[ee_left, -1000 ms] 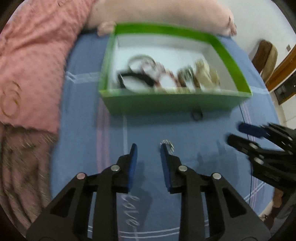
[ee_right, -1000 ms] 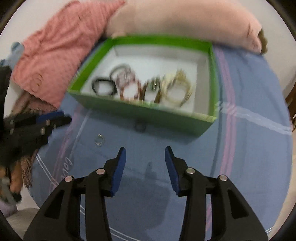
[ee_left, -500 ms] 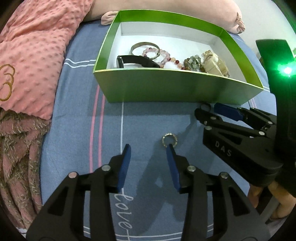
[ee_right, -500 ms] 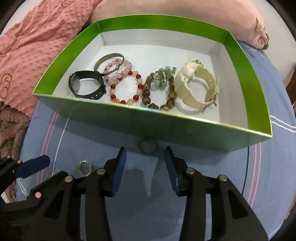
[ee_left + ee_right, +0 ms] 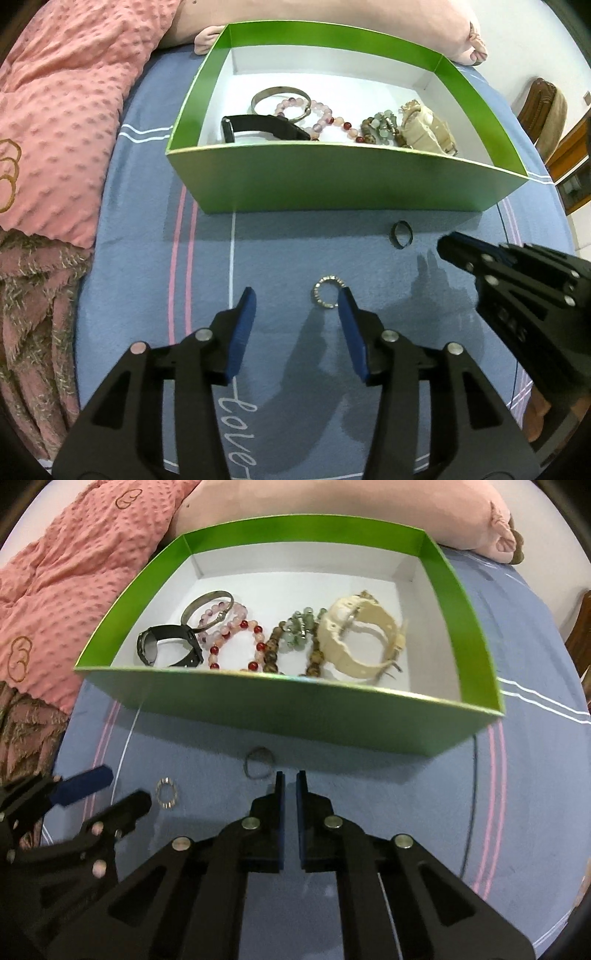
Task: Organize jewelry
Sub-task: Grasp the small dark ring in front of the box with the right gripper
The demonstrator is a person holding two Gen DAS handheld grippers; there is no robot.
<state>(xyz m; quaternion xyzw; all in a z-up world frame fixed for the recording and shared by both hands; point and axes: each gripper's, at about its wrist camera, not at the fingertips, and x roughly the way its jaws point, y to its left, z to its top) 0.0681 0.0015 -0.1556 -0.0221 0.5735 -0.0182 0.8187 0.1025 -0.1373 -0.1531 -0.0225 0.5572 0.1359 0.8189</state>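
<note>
The near wall of the box (image 5: 332, 181) hides the lower halves of the bracelets (image 5: 325, 118) from my left camera, and the cream watch (image 5: 428, 129) is half sunk behind it. From my right camera that same wall cuts off the bottom of the red bead bracelet (image 5: 236, 646) and the brown beads (image 5: 273, 653). The dark ring (image 5: 258, 762) is smeared by blur there; I can't tell whether my right gripper (image 5: 287, 775) touches it. My right gripper runs off the left camera's edge, its tips blurred. The pink blanket (image 5: 55, 110) and pillow (image 5: 332, 498) are cropped by the frame. The bed's "love" lettering (image 5: 236, 428) sits partly under my left gripper (image 5: 295, 295).
</note>
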